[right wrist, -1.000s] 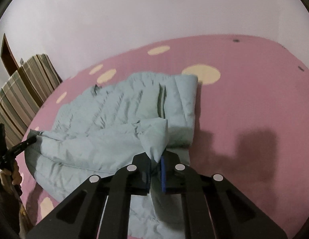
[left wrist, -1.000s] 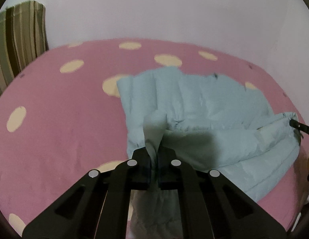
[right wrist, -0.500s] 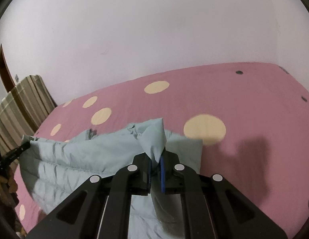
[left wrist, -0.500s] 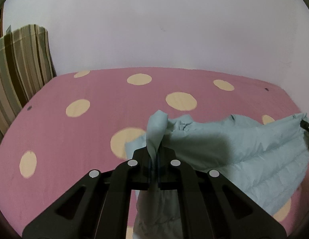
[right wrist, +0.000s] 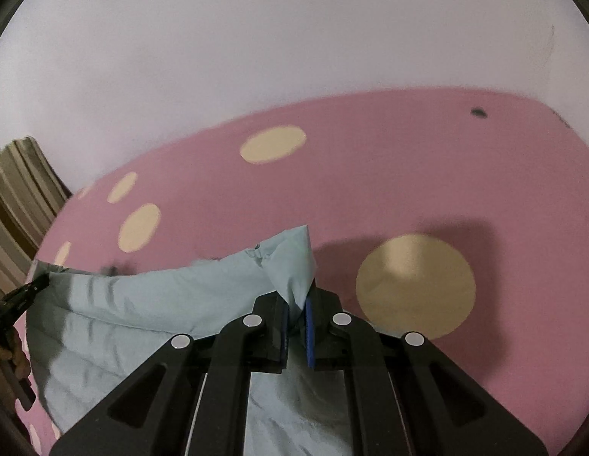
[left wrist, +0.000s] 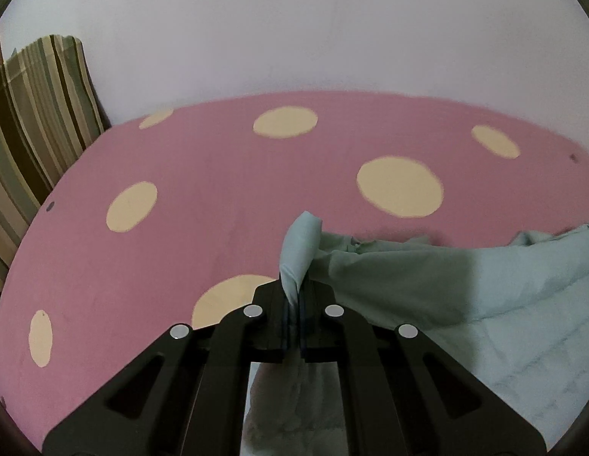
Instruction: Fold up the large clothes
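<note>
The left hand-held gripper (left wrist: pixel 293 306) is squeezing tight on a corner of the light blue puffy jacket (left wrist: pixel 465 304). Its two black fingers (left wrist: pixel 269 311) are pressed close together, and a little tip of blue cloth is poking up between them. From that corner the jacket is stretching off to the right and hanging down under the gripper.

The right hand-held gripper (right wrist: pixel 296 317) is pinching another corner of the same jacket (right wrist: pixel 161 304). Its blue pads (right wrist: pixel 308 326) are sitting a bit apart, with a fold of cloth bunched between them. A pointed bit of the jacket is sticking up above the fingers. From here the jacket is running off to the left, and the rest is dangling under the gripper.

In the right wrist view, the left hand-held gripper (right wrist: pixel 35 289) is showing at the far left edge, holding the other end of the jacket. So the jacket is hanging between the two grippers, above the bed.

The bed (left wrist: pixel 218 197) is wearing a pink sheet with big cream dots. A white wall (left wrist: pixel 294 30) is standing behind it. Something with green and brown stripes (left wrist: pixel 35 114) is leaning at the left end of the bed, against the wall. The gripper is throwing a dark shadow (right wrist: pixel 446 235) on the pink sheet, partly over a cream dot.
</note>
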Motion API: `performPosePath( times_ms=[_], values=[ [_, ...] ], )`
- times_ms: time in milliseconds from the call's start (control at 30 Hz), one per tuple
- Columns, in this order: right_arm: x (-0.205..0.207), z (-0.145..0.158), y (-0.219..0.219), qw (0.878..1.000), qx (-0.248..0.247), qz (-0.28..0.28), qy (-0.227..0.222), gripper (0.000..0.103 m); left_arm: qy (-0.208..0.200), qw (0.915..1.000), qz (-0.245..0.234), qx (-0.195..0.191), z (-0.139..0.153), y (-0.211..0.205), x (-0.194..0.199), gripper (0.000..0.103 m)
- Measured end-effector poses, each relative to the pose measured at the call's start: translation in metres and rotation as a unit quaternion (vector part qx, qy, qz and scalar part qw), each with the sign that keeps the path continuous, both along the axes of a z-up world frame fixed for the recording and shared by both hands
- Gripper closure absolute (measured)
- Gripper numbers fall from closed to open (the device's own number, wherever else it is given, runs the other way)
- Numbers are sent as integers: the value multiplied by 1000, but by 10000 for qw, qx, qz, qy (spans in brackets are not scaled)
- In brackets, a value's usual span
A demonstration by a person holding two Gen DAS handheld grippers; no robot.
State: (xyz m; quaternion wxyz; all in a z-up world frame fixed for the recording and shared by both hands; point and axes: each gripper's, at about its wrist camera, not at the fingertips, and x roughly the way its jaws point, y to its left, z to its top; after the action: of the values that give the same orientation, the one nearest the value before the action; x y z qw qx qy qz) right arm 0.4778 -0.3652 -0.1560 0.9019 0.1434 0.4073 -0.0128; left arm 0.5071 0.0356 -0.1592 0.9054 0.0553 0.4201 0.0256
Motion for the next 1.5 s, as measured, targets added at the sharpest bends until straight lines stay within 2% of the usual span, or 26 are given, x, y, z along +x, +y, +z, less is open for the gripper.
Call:
performPosePath(
  times_ms=[167, 367, 567, 833, 1000, 1100, 1200, 1233, 1267, 1400, 1500],
  values=[
    [10, -34, -4, 9994, 39, -29, 351, 97, 294, 9994, 80, 136, -26, -1, 6, 100],
    [15, -66, -2, 9982, -7, -52, 602, 96, 524, 9984, 213, 60, -61, 2, 14, 99],
    [15, -74, 6, 9984, -328, -76, 458, 97, 428, 9988, 243, 79, -75, 0, 15, 99],
    [13, -77, 4, 9993, -212, -156, 261, 97, 113, 9993, 367, -35, -81, 4, 11, 99],
    [14, -73, 3, 9995, -145, -148, 242, 95, 185, 9992, 346, 55, -75, 1, 14, 99],
    [14, -68, 4, 9994, -193, -123, 247, 92, 208, 9989, 412, 129, -66, 3, 12, 87],
    [14, -60, 5, 9990, -281, -144, 318, 77, 232, 9985, 488, -64, -55, 10, 4, 81],
    [13, -57, 5, 9987, -333, -165, 336, 66, 233, 9983, 513, -115, -50, 13, -1, 81],
    [11, -52, 7, 9985, -391, -196, 341, 61, 217, 9983, 519, -153, -43, 14, -6, 81],
    [-6, -23, 21, 9983, -508, -264, 113, 60, 94, 9991, 309, -261, -19, 3, -27, 81],
    [-15, -7, 48, 9986, -517, -54, -18, 60, 19, 9996, 36, -293, -5, -21, -42, 80]
  ],
)
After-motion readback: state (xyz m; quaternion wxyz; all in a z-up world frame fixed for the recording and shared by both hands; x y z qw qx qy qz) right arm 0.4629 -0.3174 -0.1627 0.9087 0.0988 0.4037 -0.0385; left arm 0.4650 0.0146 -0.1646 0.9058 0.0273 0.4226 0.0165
